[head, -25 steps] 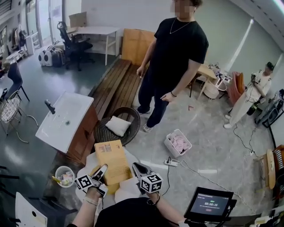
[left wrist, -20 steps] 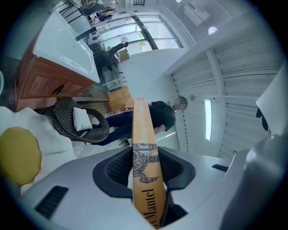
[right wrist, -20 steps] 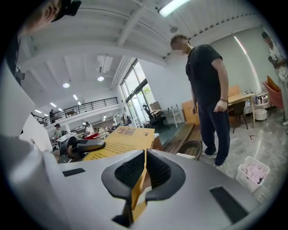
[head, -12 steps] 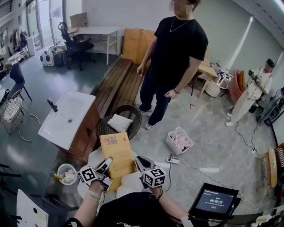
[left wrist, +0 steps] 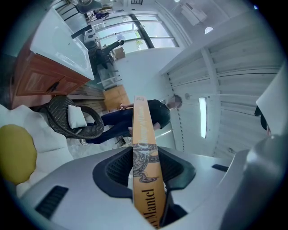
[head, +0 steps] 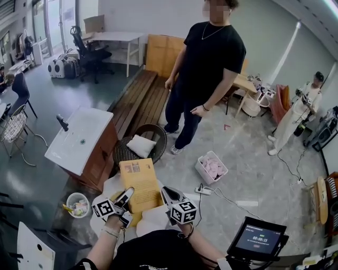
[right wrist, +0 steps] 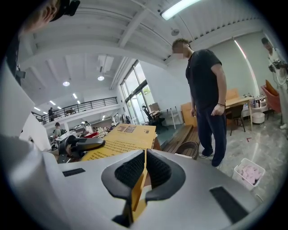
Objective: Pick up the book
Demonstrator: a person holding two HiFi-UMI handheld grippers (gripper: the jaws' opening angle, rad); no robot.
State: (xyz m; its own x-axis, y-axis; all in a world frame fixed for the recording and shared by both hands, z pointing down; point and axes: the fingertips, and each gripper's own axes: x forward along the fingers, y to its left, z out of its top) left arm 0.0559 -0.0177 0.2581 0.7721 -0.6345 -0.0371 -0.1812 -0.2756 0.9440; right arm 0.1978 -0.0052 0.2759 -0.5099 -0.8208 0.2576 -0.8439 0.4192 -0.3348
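Ahead, a wicker chair [head: 124,155] stands beyond the book [head: 139,184]

We see bright, even daylight in the head view, coming from the tall windows [head: 53,18] at upper left. The dark floor [head: 47,103] below them has a soft sheen, and shadows are faint. All three pictures bend strongly toward the edges, and both gripper views have black corners. In the left gripper view, a light strip [left wrist: 202,117] is blown out white. In the right gripper view, a ceiling lamp [right wrist: 180,8] glares. Close to the lens the left tool [left wrist: 143,157] looks soft, but the print on the book [left wrist: 140,126] is legible.
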